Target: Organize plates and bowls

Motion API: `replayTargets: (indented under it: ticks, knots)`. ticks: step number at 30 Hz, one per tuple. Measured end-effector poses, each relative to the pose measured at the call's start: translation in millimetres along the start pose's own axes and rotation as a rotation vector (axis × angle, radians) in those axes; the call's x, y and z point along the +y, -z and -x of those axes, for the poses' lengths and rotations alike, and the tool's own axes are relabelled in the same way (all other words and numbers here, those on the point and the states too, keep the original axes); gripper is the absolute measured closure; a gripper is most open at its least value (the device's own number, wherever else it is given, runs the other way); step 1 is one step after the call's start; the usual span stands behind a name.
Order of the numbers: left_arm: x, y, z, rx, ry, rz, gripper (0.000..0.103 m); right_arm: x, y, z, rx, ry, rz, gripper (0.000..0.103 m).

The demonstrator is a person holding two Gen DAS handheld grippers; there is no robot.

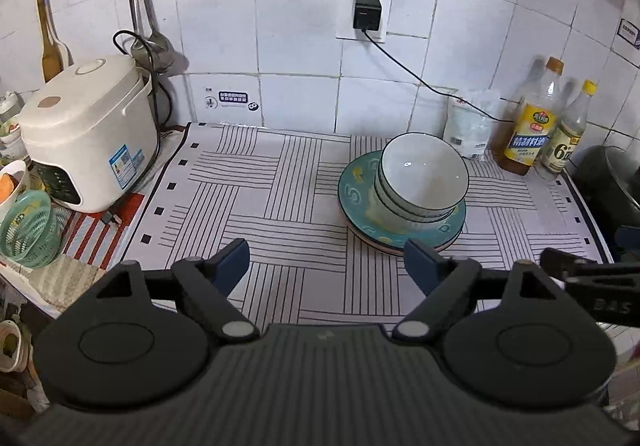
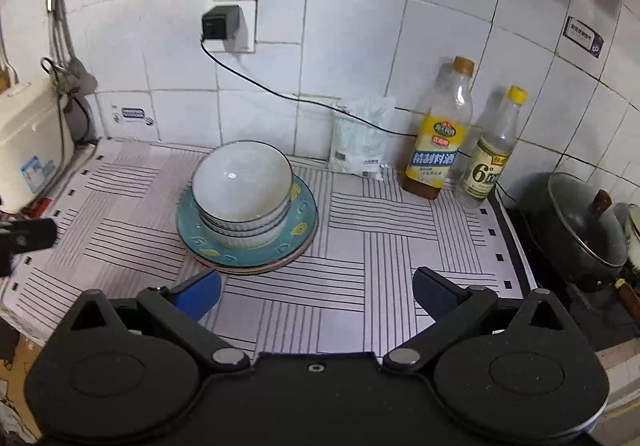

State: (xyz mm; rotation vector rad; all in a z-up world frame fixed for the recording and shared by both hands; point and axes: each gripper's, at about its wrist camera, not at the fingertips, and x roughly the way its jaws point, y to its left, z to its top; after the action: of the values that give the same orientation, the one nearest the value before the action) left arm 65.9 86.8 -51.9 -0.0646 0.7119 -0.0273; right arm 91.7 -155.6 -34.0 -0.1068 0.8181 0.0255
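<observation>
A stack of white ribbed bowls [image 1: 422, 182] [image 2: 242, 194] with dark rims sits on a teal patterned plate [image 1: 354, 190] [image 2: 304, 224], which lies on a pink plate beneath, on the striped mat. My left gripper [image 1: 326, 264] is open and empty, just in front and left of the stack. My right gripper [image 2: 316, 292] is open and empty, in front of the stack and slightly to its right. Part of the right gripper shows at the right edge of the left wrist view [image 1: 592, 278].
A white rice cooker [image 1: 86, 134] stands at the left with a green basket [image 1: 28, 226] in front of it. A salt bag [image 2: 362, 136] and two bottles [image 2: 438, 130] [image 2: 494, 150] stand by the tiled wall. A lidded black pot [image 2: 576, 230] sits at the right. A cable runs from the wall socket [image 2: 224, 24].
</observation>
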Motion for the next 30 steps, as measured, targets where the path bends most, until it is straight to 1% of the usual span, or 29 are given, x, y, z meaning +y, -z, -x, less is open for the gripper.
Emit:
replayTargets:
  ticks: [3,4,8,13,18,20,22,25,27,30]
  knots:
    - [0,-1,5,-0.005,-0.012,-0.013,0.014,-2,3,10,0.006,-0.006,-0.022,0.000]
    - [-1,-1,8,-0.017,-0.015,-0.016,0.010,-3,5,14,0.007,-0.006,-0.036,0.000]
    - [0,-5,18,-0.047,-0.026,-0.013,0.007,-5,12,25,0.008,-0.022,-0.045,0.000]
    - [-4,-7,23,-0.030,-0.037,-0.035,0.006,-12,13,29,-0.004,-0.039,-0.084,0.000]
    - [-7,-4,32,-0.025,-0.044,-0.056,0.006,-10,14,33,-0.016,-0.031,-0.059,0.000]
    - [-8,-2,34,-0.018,-0.042,-0.067,0.002,-10,15,34,-0.017,-0.031,-0.049,0.000]
    - [-9,-1,38,-0.007,-0.053,-0.067,0.002,-9,17,35,-0.021,-0.020,-0.025,0.000]
    - [-10,0,46,-0.016,-0.048,-0.080,0.000,-9,21,32,-0.023,0.002,0.001,0.000]
    - [-12,-1,49,-0.022,-0.049,-0.100,0.000,-11,23,31,-0.018,-0.002,-0.004,0.000]
    - [-15,0,51,-0.031,-0.071,-0.109,0.000,-15,23,30,-0.008,-0.011,-0.021,0.000]
